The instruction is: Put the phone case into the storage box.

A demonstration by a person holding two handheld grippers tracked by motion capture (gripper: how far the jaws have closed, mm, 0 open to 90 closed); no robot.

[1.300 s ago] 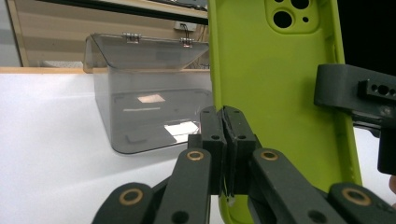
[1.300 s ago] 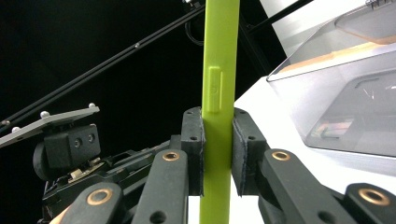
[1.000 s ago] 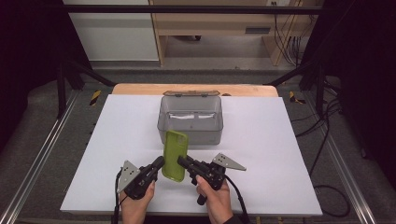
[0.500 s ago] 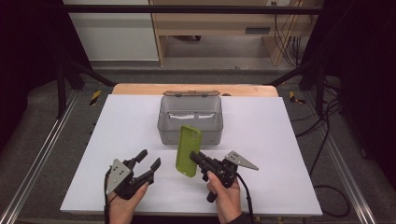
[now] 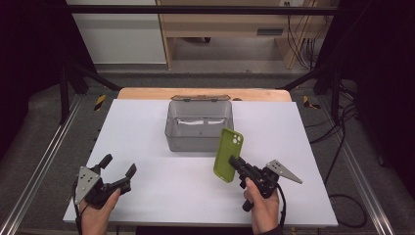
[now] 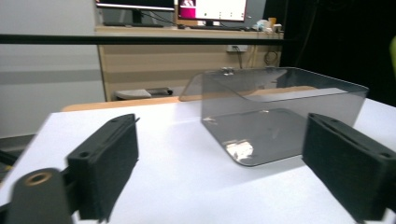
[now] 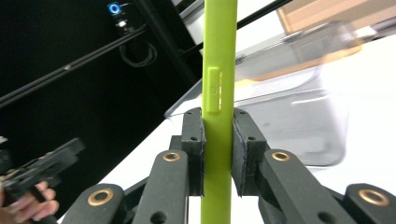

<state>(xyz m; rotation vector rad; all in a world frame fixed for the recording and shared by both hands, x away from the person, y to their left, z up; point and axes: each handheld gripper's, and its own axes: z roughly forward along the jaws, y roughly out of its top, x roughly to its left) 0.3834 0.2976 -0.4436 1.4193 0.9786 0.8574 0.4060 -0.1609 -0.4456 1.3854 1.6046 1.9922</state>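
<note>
My right gripper [image 5: 234,161] is shut on a lime-green phone [image 5: 228,154] and holds it up on edge above the white table [image 5: 147,122], just in front of the right corner of a clear grey plastic box [image 5: 198,125]. The right gripper view has the phone's thin edge [image 7: 218,93] clamped between both pads, with my right gripper [image 7: 218,154] tilted. My left gripper [image 5: 119,171] is open at the table's near left, with nothing in it. In the left gripper view its wide-apart jaws frame the box [image 6: 280,116], and my left gripper [image 6: 229,172] is well short of it.
The box's lid [image 5: 199,98] is folded back behind it. A wooden board [image 5: 147,93] runs along the table's far edge. Metal frame rails [image 5: 44,161] flank the table, and cables [image 5: 342,122] lie on the floor at right. A desk with monitors [image 6: 187,9] stands beyond.
My left gripper has let go of the phone, opened and drawn back to the near left. My right gripper has carried the phone right and up, toward the box's right corner.
</note>
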